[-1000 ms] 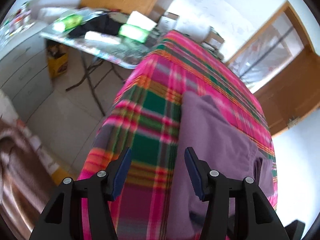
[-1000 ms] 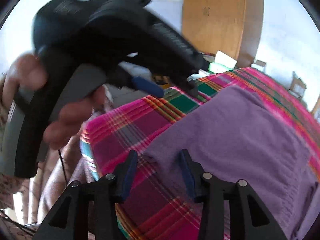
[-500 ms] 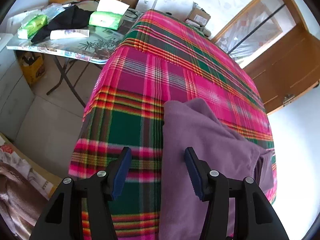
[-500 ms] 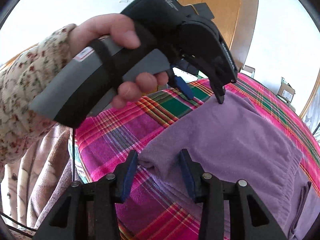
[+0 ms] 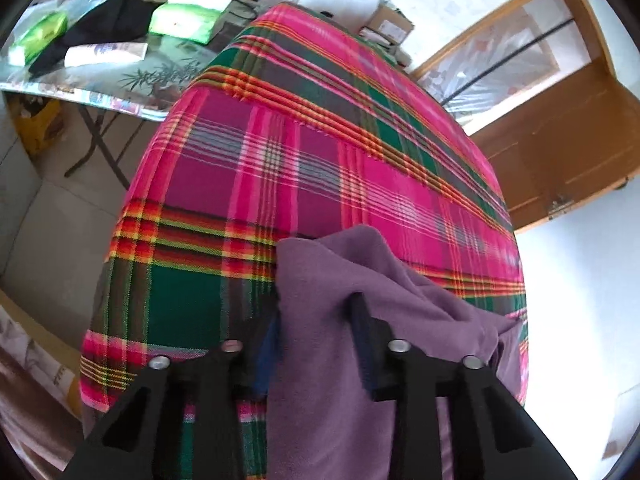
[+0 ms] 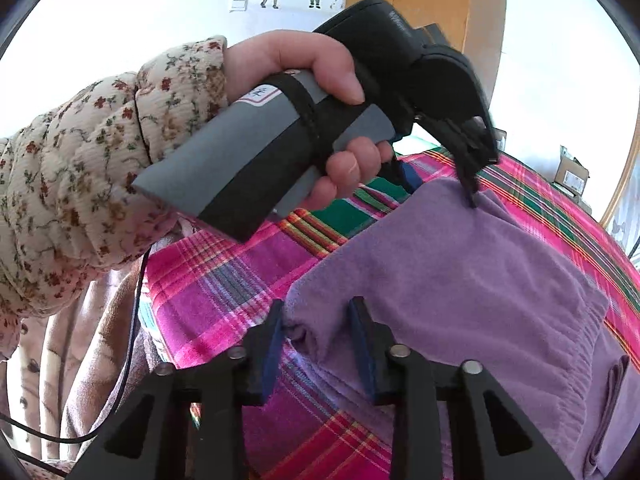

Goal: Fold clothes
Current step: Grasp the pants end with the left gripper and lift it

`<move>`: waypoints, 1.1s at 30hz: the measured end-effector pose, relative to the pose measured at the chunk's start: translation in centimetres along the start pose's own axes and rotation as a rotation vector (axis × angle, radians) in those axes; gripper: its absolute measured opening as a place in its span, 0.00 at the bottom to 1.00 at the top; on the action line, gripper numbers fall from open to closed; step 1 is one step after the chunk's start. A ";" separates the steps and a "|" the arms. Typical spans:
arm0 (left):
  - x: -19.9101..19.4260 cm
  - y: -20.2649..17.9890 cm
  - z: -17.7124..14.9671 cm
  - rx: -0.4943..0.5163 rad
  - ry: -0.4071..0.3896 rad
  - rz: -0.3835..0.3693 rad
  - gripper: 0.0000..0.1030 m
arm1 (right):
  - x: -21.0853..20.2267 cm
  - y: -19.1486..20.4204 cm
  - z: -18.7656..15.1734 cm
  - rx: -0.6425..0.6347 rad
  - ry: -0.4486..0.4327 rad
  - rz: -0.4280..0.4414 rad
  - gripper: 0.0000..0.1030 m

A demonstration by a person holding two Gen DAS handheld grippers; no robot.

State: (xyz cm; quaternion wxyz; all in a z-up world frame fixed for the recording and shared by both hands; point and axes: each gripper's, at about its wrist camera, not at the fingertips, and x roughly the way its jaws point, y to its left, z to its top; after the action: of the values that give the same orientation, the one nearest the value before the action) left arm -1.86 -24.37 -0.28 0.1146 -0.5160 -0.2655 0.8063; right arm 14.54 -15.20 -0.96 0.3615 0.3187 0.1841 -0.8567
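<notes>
**Both Jaws Closed on a Purple Garment**

Jaws of both grippers have just been closing, and cloth is pinched between each pair. On the left gripper (image 5: pixel 316 332), a corner of the purple garment (image 5: pixel 360 280) is bunched up between the blue pads and gripped there. On the right gripper (image 6: pixel 318 334), a folded edge of the same garment (image 6: pixel 460 272) is clamped between the pads.

The garment is spread on a bed covered by a pink, green and orange plaid blanket (image 5: pixel 280 168); its gathered waistband is seen toward the right in the right wrist view. In that same view the left gripper (image 6: pixel 470 190) is held by a hand (image 6: pixel 312 92) in a floral quilted sleeve (image 6: pixel 92 160), with its tips at the garment's far corner.

Beside the bed, a folding table (image 5: pixel 120 84) is loaded with green packets and dark cloth.
</notes>
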 end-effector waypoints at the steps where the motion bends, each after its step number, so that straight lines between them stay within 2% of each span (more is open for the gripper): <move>1: 0.0 -0.1 -0.1 0.001 0.006 -0.004 0.19 | 0.0 -0.2 0.0 0.008 -0.001 -0.008 0.20; 9: -0.8 -1.5 0.0 0.002 0.002 0.024 0.13 | -1.1 -1.2 -0.1 0.080 -0.030 0.038 0.16; 12: -1.7 -1.8 0.0 -0.019 -0.017 0.011 0.13 | -2.6 -0.5 0.3 0.043 -0.097 0.009 0.16; 15: -2.8 -2.0 0.1 -0.027 -0.031 0.002 0.12 | -3.7 -0.6 0.4 0.056 -0.124 0.016 0.16; 19: -3.9 -2.6 -0.2 -0.012 -0.056 0.052 0.12 | -4.1 0.2 1.1 0.062 -0.149 0.029 0.15; 20: -4.2 -2.6 -0.3 -0.007 -0.063 0.064 0.12 | -5.4 0.3 0.0 0.062 -0.152 0.032 0.16; 28: -7.7 -1.6 -0.3 -0.033 -0.121 0.140 0.12 | -7.7 0.8 0.9 0.111 -0.201 0.152 0.16; 33: -8.4 -1.6 -0.8 -0.033 -0.114 0.177 0.12 | -8.0 0.6 0.4 0.141 -0.194 0.228 0.16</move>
State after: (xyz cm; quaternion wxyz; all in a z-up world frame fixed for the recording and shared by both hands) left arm 2.37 -26.68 6.78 0.0191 -0.4924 -0.2385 0.8369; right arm 19.10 -11.76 4.69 0.4492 0.2776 0.0505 -0.8477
